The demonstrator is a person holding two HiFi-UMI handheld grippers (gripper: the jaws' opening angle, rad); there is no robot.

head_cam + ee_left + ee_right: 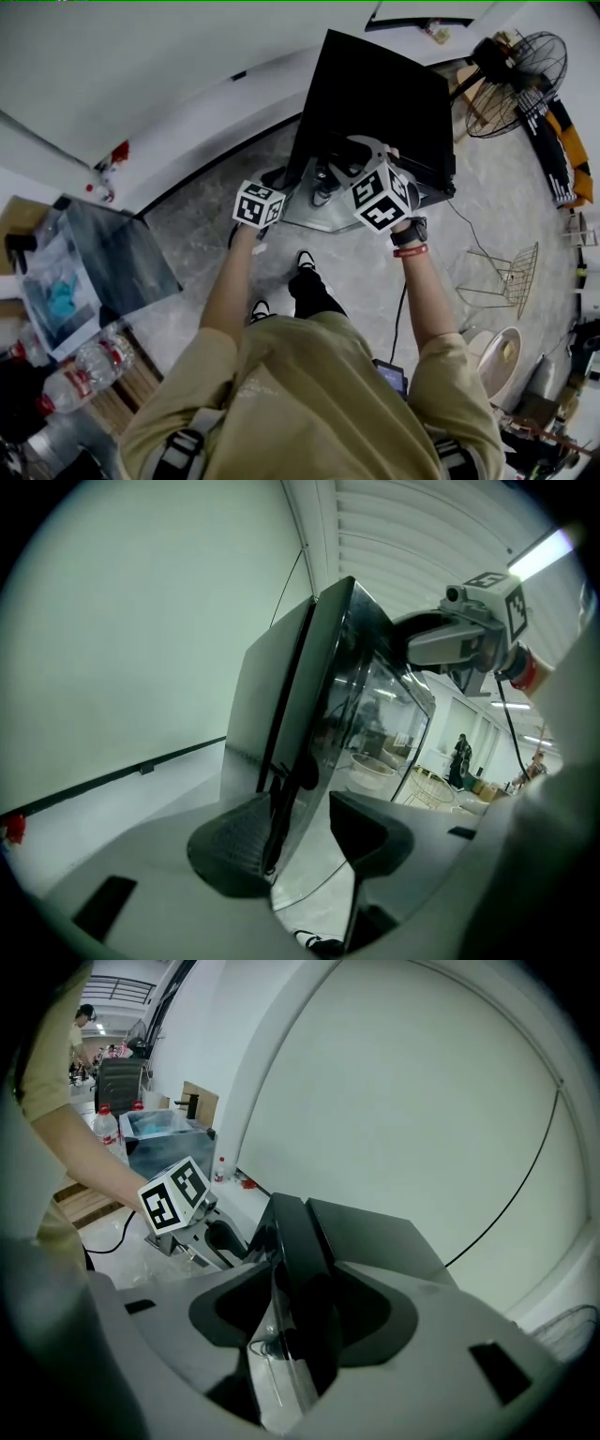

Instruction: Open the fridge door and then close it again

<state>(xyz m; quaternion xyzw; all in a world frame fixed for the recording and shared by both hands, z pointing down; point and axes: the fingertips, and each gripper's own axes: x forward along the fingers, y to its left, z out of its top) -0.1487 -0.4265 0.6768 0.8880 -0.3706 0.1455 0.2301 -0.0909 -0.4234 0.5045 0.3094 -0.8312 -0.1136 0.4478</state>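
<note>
While the black fridge (375, 94) stands against the wall in the head view, its glass fridge door (323, 217) hangs ajar and nothing of the inside shows. A clear box (56, 298) on the person's left holds something blue, and water bottles (89, 366) with red caps lie beside it. Both forearms reach forward, the left gripper (284, 184) at the door's free edge and the right gripper (336, 167) at its top.

From the left gripper view, the left gripper (300, 822) is tilted, its jaws part-way apart with the door (375, 724) filling the gap: one pad on the black edge, the other at the glass.

Seen in the right gripper view, the right gripper (302, 1312) points down over the door's (300, 1241) upper edge, jaws pressed to either face. Behind it, the box (155, 1127) again shows blue contents
</note>
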